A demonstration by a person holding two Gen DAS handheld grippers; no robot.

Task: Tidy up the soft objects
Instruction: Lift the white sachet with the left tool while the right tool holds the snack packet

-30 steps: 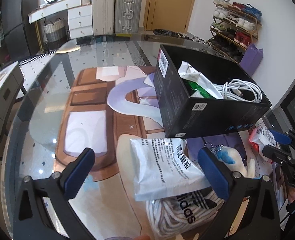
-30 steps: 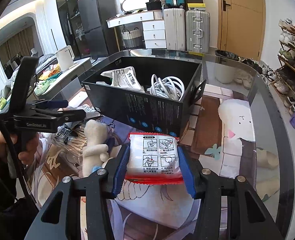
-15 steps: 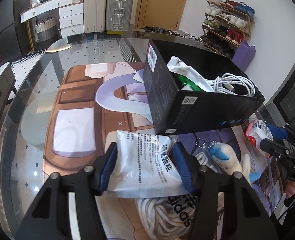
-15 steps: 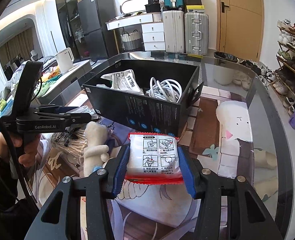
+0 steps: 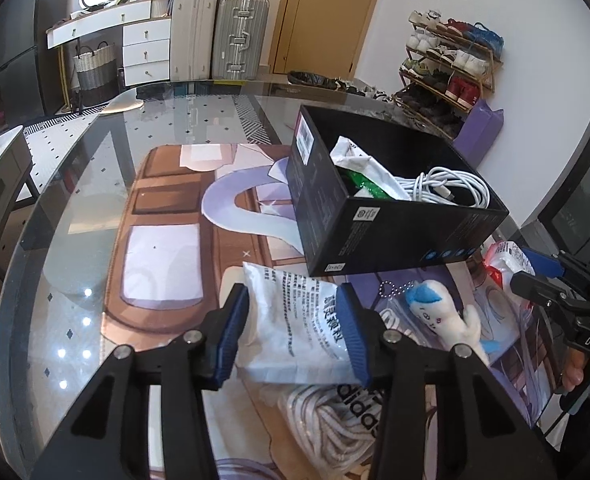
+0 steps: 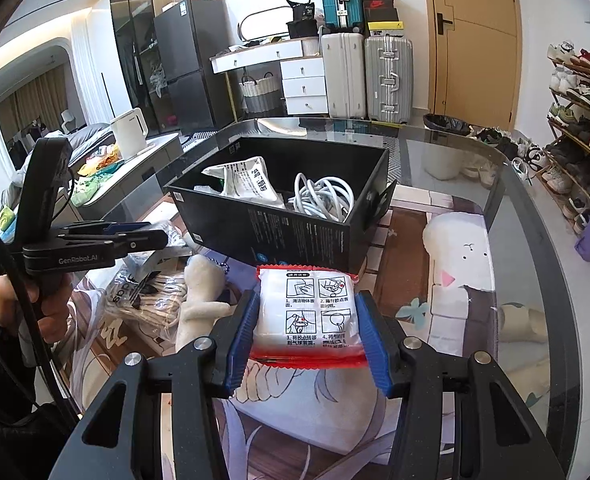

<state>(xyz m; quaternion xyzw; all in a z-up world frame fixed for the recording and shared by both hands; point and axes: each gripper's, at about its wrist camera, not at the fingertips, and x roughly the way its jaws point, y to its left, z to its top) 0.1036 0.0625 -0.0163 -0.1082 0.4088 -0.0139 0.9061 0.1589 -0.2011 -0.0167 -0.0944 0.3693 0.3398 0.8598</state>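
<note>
My left gripper [image 5: 293, 334] is closing its jaws on a white printed pouch [image 5: 295, 320], and both blue pads press its sides. The pouch lies in front of the black box [image 5: 395, 232], over a bagged white rope [image 5: 335, 428]. My right gripper [image 6: 309, 336] is shut on a red-edged white packet [image 6: 307, 314], held just before the black box [image 6: 279, 232]. Inside the box lie a white pouch [image 6: 247, 184] and a coiled white cable [image 6: 323, 196]. A white plush toy with blue hair [image 5: 439, 316] lies beside the left gripper.
The box stands on a printed mat [image 5: 163, 216] over a glass table [image 5: 75, 160]. A hand [image 6: 51, 312] holds the left gripper's handle at the left of the right wrist view. Suitcases [image 6: 367, 76], drawers and a shoe rack [image 5: 447, 68] stand beyond the table.
The left gripper's jaws went from wide open around the white pouch to closed against its sides. The right gripper kept its hold on the packet and stayed put.
</note>
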